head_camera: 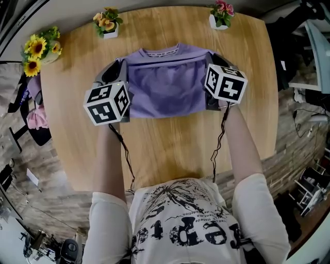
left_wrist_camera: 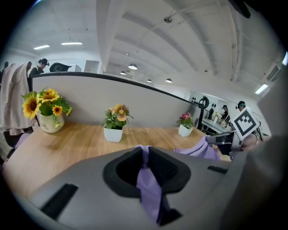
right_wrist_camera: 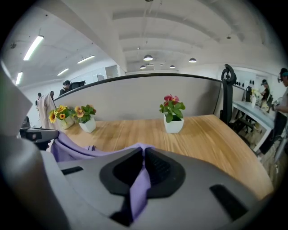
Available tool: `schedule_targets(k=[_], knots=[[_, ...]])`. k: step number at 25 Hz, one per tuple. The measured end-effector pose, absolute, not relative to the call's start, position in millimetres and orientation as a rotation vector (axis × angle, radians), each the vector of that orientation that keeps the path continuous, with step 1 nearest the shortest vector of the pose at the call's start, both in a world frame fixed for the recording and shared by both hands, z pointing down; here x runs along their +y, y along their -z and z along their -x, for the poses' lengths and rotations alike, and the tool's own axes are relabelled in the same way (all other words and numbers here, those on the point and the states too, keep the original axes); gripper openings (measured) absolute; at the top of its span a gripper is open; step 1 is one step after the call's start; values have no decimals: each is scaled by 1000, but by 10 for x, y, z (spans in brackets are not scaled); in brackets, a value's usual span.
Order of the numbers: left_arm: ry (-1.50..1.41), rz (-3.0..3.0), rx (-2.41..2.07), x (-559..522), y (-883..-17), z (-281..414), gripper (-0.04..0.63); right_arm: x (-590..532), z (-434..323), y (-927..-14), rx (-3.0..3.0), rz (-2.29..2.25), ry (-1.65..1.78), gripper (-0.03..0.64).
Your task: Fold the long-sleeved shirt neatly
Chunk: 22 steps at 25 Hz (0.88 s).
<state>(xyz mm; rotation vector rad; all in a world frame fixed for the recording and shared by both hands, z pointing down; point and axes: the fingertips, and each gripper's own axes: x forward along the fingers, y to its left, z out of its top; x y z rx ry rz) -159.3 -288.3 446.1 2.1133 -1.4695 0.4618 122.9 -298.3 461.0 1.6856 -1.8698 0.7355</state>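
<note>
A purple long-sleeved shirt point(head_camera: 165, 85) lies on the round wooden table point(head_camera: 170, 149), collar at the far side, sleeves tucked in. Its near part is lifted and stretched between the two grippers above the body. My left gripper point(head_camera: 117, 69) is at the shirt's left side, shut on a pinch of purple fabric point(left_wrist_camera: 150, 188) that runs between the black pads point(left_wrist_camera: 164, 166). My right gripper point(head_camera: 214, 61) is at the right side, shut on a fold of the same fabric point(right_wrist_camera: 140, 188). In the head view the marker cubes hide both sets of jaws.
Three flower pots stand along the far rim: sunflowers point(head_camera: 38, 49) at the left, orange flowers point(head_camera: 107, 23), and pink flowers point(head_camera: 221, 14) at the right. A grey partition point(left_wrist_camera: 135, 101) runs behind the table. Bare wood lies between the shirt and the person.
</note>
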Motion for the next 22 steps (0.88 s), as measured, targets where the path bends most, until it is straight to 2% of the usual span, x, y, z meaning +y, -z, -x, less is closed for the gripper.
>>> schedule_targets(k=[13,14,16,19,22], knots=[[-604,-2073,-1430,-3176,-5114,1605,62,-3322,-1211,-5216,-1766,-1657,-671,31],[-595,-2069,-1425,-3183,-5138,1604,69,-3331,-1221,-5232,-1765,-1666,-664,47],[-567,-2071,-1421,-3200,-5141,1605,113,-3355,-1221,-5240,-1778,-1682,-660,165],[-525,-2123,-1441,-3229,-5035,1597,268,-3388,-1196,-5178,-1834,-1710,-661,277],[-545,-2194,-1449,-3189,-4907,1567,307,-3375,-1147,-5086,-1891,-1713,-637,348]])
